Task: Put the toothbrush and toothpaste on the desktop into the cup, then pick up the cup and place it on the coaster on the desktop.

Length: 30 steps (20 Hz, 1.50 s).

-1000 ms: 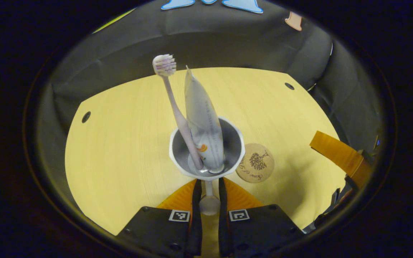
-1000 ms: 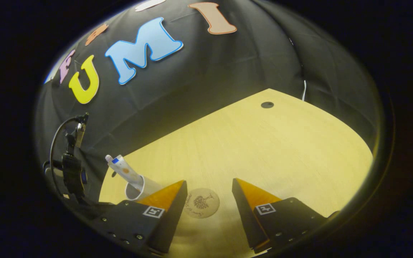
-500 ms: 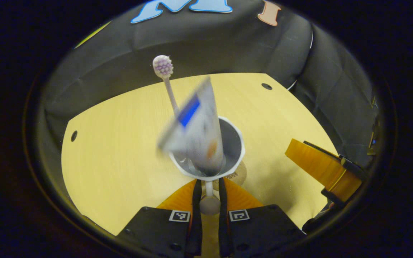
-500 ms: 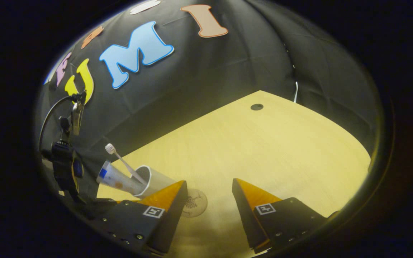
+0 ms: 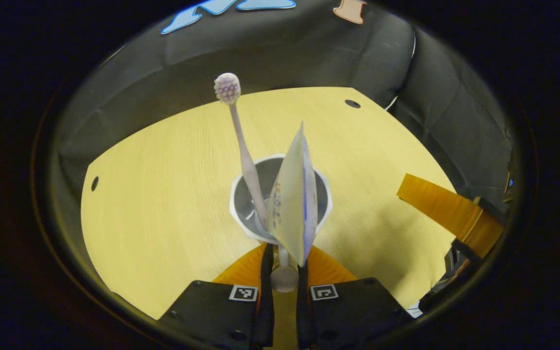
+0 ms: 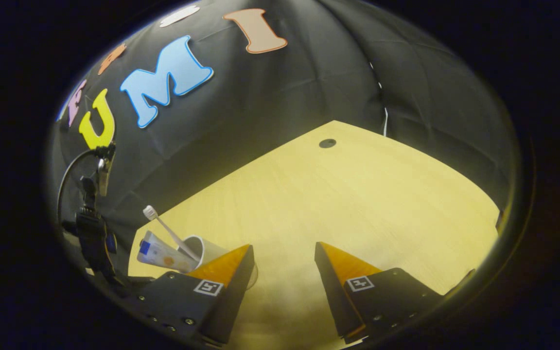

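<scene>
The cup [image 5: 280, 197] is in your left gripper [image 5: 283, 265], whose two fingers are drawn in almost to touching on the cup's handle at the near side of its rim, so you carry it by a thin grip well off its centre. It hangs over the desktop [image 5: 153, 194], roughly where the coaster should be, but the coaster is hidden beneath it, so I cannot tell whether the base has touched down. To finish this step well, keep the mouth level, lower straight down without swinging, and let go only once the base sits flat; a twist at the handle would tip the load. The cup's opening faces up toward your camera. The toothbrush [image 5: 241, 146] stands in it with its long axis running from the cup floor up and away from you, bristle head at the top, leaning slightly to the left. The toothpaste [image 5: 293, 204] leans the other way, its flat crimped end tilted toward you over the near rim, so it is what may tip out. Your right gripper [image 6: 284, 260] waits just beside the cup, its fingers spread wide and holding nothing.
</scene>
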Available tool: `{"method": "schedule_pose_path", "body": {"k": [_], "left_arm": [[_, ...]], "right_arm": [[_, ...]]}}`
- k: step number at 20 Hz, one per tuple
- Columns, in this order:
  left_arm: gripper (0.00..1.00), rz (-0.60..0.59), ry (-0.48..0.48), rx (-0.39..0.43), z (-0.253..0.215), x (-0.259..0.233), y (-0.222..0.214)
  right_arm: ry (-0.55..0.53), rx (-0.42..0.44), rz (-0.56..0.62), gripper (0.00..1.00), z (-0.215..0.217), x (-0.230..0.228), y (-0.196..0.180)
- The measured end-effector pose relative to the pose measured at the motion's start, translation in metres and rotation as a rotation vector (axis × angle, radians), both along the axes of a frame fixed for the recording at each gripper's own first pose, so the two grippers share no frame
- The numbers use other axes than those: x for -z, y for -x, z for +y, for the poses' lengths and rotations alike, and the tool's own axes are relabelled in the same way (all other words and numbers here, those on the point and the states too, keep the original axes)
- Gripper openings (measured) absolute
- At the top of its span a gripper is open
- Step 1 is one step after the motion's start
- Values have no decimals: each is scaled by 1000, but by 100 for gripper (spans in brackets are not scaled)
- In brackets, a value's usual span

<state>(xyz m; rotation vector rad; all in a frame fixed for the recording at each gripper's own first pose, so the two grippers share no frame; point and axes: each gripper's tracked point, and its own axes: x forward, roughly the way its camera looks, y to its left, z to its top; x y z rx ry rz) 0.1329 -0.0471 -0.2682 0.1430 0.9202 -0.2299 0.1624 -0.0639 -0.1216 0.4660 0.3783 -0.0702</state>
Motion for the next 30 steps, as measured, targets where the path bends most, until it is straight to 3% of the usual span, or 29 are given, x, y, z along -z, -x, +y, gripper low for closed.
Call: {"method": "schedule_pose_path", "body": {"k": [3,4,5,6,7,8,9,15,17,19,21,22,30], "left_arm": [[25,-20,-32,11,-1,2,2],[30,-22,-39,14,-1,1,2],[25,-21,-41,15,1,2,2],[27,-21,-38,13,1,2,1],[35,-22,-36,8,1,6,1],[29,-30,-36,4,1,7,0],[38,-39,-36,3,1,5,-1],[37,-113,-53,-4,-2,-17,4],[45,-140,-51,-13,0,-22,10],[51,-193,-27,-23,1,-32,13],[46,-265,-9,-44,5,-51,18],[51,-304,1,-59,8,-62,21],[51,-654,39,-170,40,-191,57]], "right_arm": [[-6,-1,3,77,-4,1,4],[-6,-2,2,77,-5,1,4],[-7,-3,0,77,-6,1,5],[-8,-5,-2,77,-6,0,6],[-9,-8,-5,77,-6,-1,6],[-8,-11,-8,77,-6,-3,7],[-6,-16,-11,77,-7,-4,9],[6,-46,-36,77,-4,-16,23],[15,-65,-53,77,-1,-25,30],[42,-86,-74,77,3,-35,36],[75,-109,-99,77,7,-48,44],[93,-121,-115,77,9,-56,47],[212,-159,-322,76,27,-156,72]]}}
